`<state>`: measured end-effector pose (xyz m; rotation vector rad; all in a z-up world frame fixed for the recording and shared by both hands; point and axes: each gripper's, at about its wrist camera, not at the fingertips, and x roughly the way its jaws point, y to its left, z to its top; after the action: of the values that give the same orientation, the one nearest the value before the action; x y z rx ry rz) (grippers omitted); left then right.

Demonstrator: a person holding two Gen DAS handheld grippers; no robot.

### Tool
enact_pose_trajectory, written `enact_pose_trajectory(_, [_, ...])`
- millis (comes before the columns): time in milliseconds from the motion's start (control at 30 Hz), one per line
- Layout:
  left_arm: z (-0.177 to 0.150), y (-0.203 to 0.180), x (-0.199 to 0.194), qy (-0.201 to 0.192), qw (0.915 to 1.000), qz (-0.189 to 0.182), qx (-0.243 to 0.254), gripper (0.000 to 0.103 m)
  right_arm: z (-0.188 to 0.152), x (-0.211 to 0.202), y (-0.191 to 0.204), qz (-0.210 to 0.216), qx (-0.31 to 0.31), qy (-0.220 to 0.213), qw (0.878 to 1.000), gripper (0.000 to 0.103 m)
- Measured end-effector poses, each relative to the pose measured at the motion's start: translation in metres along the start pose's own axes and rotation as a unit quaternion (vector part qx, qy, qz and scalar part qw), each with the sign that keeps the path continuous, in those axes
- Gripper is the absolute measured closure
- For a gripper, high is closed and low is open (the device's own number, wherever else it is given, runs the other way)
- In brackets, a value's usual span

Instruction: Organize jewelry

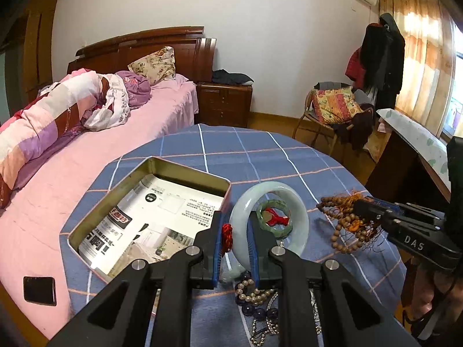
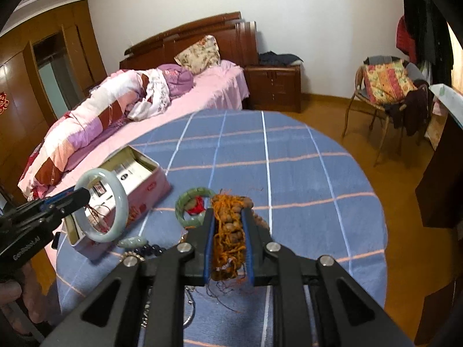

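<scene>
Left gripper (image 1: pixel 235 225), seen along its own fingers: blue-padded jaws nearly closed, clamped on the rim of a pale green-white jade bangle (image 1: pixel 270 199) held upright and clear of the blue plaid tablecloth (image 1: pixel 260 156); small red knotted cord (image 1: pixel 227 238) against the left pad. Same bangle (image 2: pixel 102 205) in the right wrist view, raised in front of the open rectangular tin box (image 1: pixel 150 211), whose floor is lined with printed paper.

Right gripper (image 2: pixel 228 222): jaws narrowed onto a bundle of brown wooden prayer beads with orange tassel threads (image 2: pixel 228 231), strands pressed between both pads, loose threads hanging below. In the left wrist view, beads (image 1: pixel 347 219) dangling from the black fingers over the cloth's right side.

On the cloth between the two grippers: small dark-green segmented bracelet (image 1: pixel 273 217) ringing a red ornament (image 1: pixel 277 219). Nearer the camera, partly hidden by the gripper frames: heap of pearl and dark purple bead strands (image 1: pixel 257 297).

Edges and free room: tin box at the cloth's left margin, just beside the pink-sheeted bed (image 1: pixel 86 156); far half of the cloth bare; rounded far and right edges dropping to the wooden floor (image 2: pixel 405 202); wooden chair with patterned cushion (image 2: pixel 387 84) well apart beyond.
</scene>
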<state>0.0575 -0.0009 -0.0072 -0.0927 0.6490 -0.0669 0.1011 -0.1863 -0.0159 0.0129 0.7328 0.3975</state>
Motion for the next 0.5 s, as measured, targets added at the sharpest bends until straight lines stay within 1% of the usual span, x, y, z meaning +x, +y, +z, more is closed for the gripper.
enact_pose_trajectory(267, [0.006,0.014,-0.003,-0.004,0.9999,0.009,-0.011,0.088,0.018,-0.010,0.012,0.008,-0.020,-0.022,1.000,0.083])
enact_pose_trajectory(500, [0.018,0.034,-0.005,-0.013,0.9994,0.020,-0.024,0.088,0.035,-0.008,0.031,0.019,-0.043,-0.036,0.998,0.083])
